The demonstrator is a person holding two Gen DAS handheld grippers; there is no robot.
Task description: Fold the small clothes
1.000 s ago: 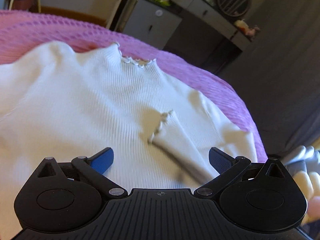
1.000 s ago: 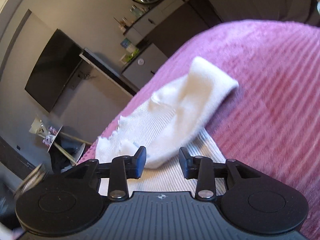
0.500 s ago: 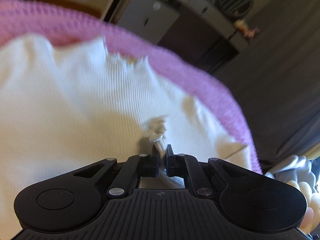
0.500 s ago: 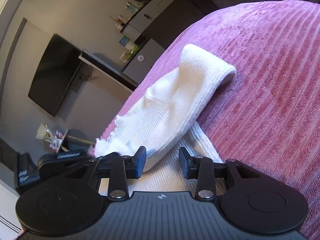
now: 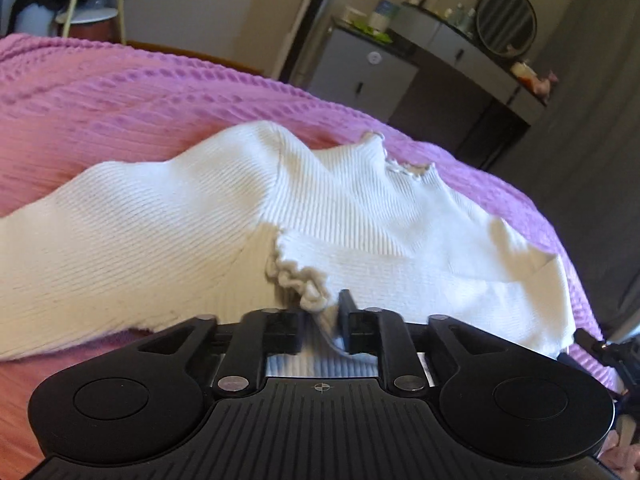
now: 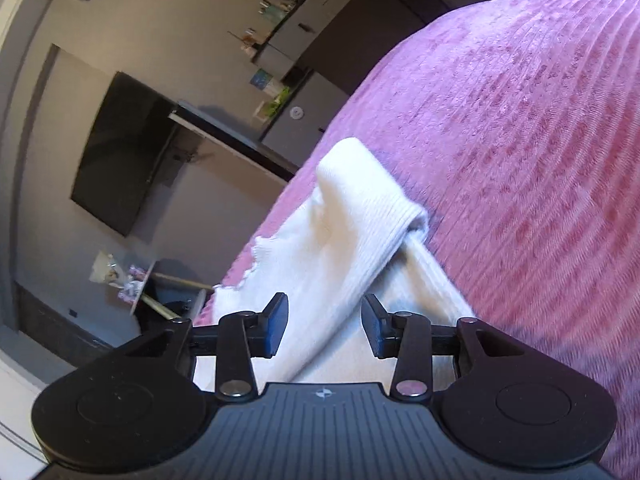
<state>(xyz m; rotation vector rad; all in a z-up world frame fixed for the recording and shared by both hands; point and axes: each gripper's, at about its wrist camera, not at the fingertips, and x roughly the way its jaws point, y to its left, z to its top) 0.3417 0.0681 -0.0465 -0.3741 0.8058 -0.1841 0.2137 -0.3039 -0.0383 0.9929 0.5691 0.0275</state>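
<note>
Cabinet (image 5: 362, 76), round mirror (image 5: 506, 22) beyond pink-blanketed bed (image 5: 120, 92).

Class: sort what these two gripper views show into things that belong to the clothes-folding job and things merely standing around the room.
Belongs to the job:
white ribbed top
its frilled sleeve cuff
left gripper
right gripper
pink bedspread

Just standing about:
round mirror
wall television
grey cabinets

Rumpled white ribbed top (image 5: 360, 216)

Ribbed white knit top (image 5: 360, 216); waffle-textured pink blanket (image 5: 120, 92); matt black plastic tool (image 5: 320, 324).
</note>
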